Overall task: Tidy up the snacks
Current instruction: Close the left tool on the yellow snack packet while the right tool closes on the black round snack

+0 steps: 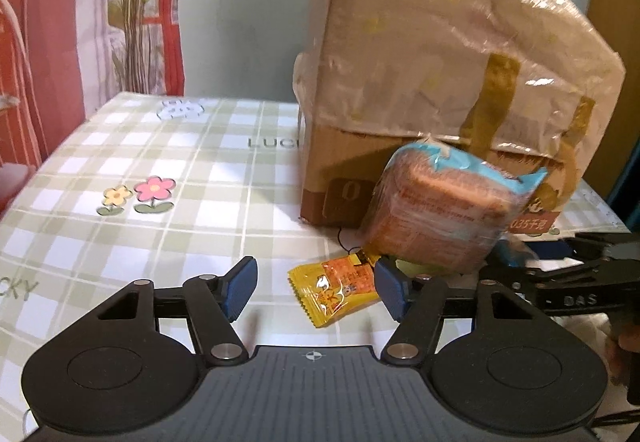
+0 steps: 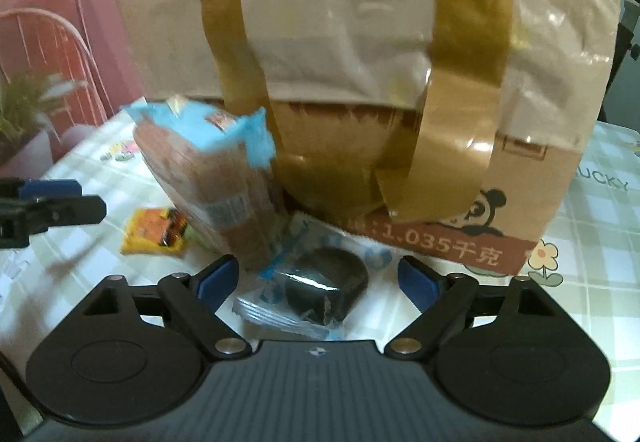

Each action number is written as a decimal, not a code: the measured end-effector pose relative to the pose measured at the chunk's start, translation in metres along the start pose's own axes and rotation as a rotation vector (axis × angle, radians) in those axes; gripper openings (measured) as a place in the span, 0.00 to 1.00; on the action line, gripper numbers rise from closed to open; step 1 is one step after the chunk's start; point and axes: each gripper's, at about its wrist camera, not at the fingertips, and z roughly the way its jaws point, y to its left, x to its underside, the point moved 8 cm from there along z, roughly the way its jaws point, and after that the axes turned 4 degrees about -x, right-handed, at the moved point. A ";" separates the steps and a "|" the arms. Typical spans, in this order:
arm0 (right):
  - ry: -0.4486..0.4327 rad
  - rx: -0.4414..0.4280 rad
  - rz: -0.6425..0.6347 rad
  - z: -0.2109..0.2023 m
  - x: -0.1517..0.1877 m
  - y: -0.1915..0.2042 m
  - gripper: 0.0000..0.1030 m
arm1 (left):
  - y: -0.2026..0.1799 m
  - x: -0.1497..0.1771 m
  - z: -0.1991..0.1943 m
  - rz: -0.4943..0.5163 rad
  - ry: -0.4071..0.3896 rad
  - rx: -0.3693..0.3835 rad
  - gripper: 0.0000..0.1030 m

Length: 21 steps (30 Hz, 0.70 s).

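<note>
Snacks lie in a loose cluster on the checked tablecloth (image 1: 120,178), all crowded against the near face of a taped cardboard box (image 1: 420,82) that stands toward the far right of the table. The yellow sachet (image 1: 340,288) lies flat, nearest the left gripper (image 1: 316,288), whose jaws stand fairly wide with nothing pressed between the pads; the sachet sits in the gap, its right end touching or just beside the right pad, so this looks like a line-up for a pinch. The right gripper (image 2: 318,282) is likewise spread wide around a dark round cake in a clear blue-printed wrapper (image 2: 320,290), with both pads apart from it. I judge that each claw is set low and angled down so that the pads can close across a flat packet.

Between the two targets stands the tall brown biscuit pack with a blue top (image 1: 436,206), tilted and leaning toward the box. It is the main obstacle: it sits just beside the sachet and touches or overlaps the cake's wrapper, so either closing jaw could nudge it over. The box behind leaves little room to push forward, and the two claws work close to each other
</note>
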 end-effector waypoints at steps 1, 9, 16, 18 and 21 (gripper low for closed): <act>0.005 0.001 0.008 0.000 0.003 -0.002 0.77 | -0.002 0.000 0.005 0.004 0.008 0.003 0.65; -0.016 -0.024 0.058 -0.016 0.016 -0.019 0.62 | -0.004 -0.009 0.038 0.045 0.026 0.035 0.65; -0.030 -0.025 0.067 -0.025 0.022 -0.026 0.62 | -0.010 0.003 0.038 0.036 0.080 0.152 0.64; -0.033 -0.026 0.070 -0.021 0.020 -0.023 0.62 | -0.012 0.010 0.033 0.046 0.090 0.162 0.64; -0.037 -0.028 0.075 -0.022 0.021 -0.023 0.62 | -0.016 0.017 0.024 0.056 0.117 0.179 0.64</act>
